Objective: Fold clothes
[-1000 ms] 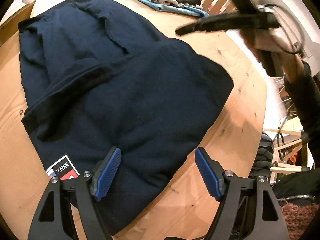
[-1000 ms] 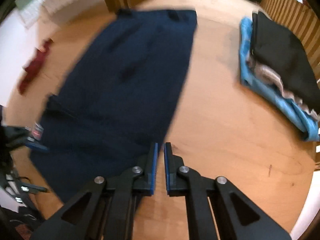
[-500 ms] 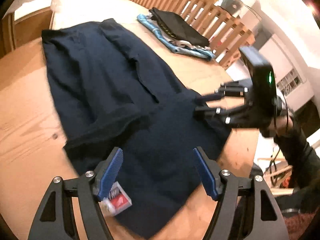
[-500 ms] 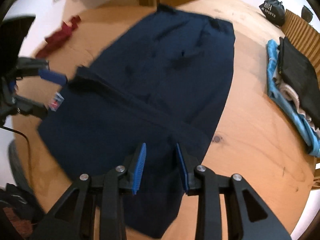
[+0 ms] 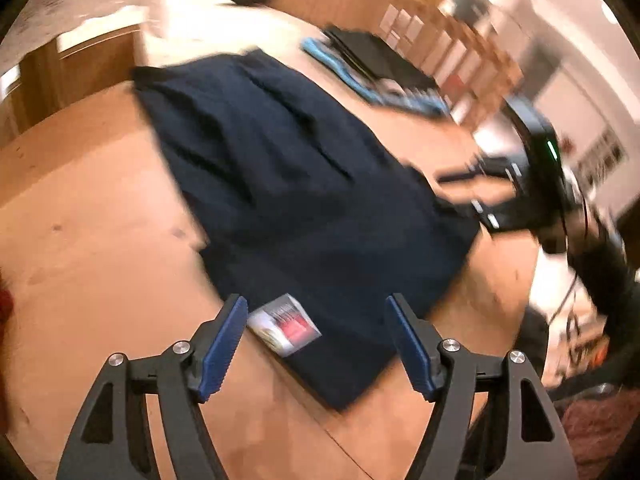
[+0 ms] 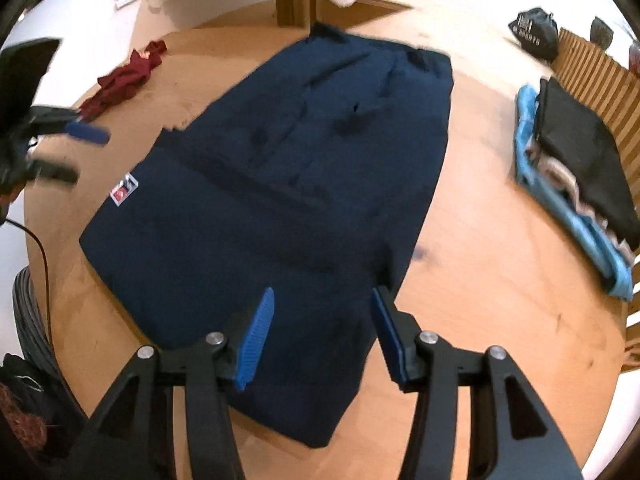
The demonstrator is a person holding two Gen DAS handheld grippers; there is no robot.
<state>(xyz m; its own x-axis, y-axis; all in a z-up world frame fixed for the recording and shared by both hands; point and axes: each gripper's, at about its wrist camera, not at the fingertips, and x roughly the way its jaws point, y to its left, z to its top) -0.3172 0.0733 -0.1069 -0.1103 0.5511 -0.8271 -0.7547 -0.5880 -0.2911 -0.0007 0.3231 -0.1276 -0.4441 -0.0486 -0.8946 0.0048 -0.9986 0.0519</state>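
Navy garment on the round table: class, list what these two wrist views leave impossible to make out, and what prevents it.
- Label on the navy garment: print unreadable, motion blur in the left wrist view, too small in the right.
- Garment type: folded over itself, both views.
- Folded pile: lower layers hidden under the black top piece.
- Black bag: lettering too small.

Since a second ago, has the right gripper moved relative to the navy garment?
Yes. The right gripper has backed off the navy garment, showing more of it on the wooden table; its jaws have just been opening, pads off the cloth.

Navy garment (image 6: 280, 200), folded over, flat on table, label showing
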